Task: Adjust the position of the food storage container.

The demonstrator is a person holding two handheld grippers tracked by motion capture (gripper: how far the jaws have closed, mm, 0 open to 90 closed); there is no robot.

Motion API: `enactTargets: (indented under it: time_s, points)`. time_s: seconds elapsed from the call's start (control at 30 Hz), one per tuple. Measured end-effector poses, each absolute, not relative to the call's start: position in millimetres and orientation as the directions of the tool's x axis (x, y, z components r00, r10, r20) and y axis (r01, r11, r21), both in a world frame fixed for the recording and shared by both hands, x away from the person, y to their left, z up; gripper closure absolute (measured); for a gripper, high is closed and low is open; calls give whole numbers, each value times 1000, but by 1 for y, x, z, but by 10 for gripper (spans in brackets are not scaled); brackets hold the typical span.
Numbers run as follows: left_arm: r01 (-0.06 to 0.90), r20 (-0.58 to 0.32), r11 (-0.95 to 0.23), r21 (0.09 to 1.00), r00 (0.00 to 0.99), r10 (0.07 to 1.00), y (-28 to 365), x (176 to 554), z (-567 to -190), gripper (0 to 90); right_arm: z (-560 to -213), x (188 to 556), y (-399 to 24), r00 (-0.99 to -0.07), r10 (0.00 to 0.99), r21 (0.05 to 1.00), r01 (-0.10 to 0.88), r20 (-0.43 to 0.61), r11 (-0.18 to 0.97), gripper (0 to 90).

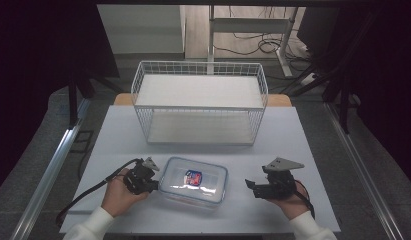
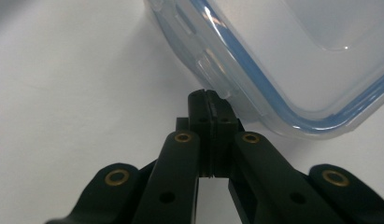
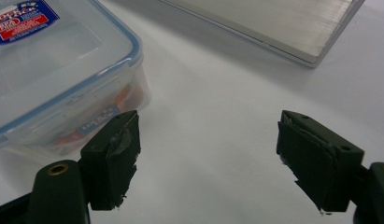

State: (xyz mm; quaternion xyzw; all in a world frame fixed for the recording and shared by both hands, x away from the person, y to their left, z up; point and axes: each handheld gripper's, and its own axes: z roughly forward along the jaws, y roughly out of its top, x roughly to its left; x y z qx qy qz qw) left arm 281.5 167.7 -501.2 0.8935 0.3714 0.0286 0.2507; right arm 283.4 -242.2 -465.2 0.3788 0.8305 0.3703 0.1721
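At the table's near edge | left gripper [image 1: 154, 184] jaws pressed together, nudging container [image 1: 193, 181] latch | right gripper [image 1: 252, 188] spread wide, ready to steady it.

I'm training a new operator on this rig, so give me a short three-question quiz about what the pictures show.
1. True or false: the left gripper has its jaws shut, with nothing between them.
2. Which gripper stands open? A) left B) right C) both
3. Fill in: beyond the clear lidded food container on the white table stands a white wire ____.

Key:
1. True; its closed tips sit at the container's edge by a side latch.
2. B; the right gripper has its jaws wide apart, beside the container and gripping nothing.
3. Rack (a two-level wire shelf).
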Motion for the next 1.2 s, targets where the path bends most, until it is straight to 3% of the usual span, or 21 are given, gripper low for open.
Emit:
enactTargets:
  time_s: [0.8, 1.07, 1.2]
  points:
    - [618, -142, -615, 490, 752, 643, 153, 274, -501, 899, -466, 284, -243, -649, 761, 744, 504, -9, 439, 218]
    - [653, -166, -508, 562, 690, 704, 180, 277, -494, 897, -466, 286, -240, -656, 755, 744, 506, 3, 437, 218]
    - [662, -193, -437, 609, 658, 728, 195, 275, -490, 784, -469, 285, -238, -660, 751, 740, 513, 16, 435, 218]
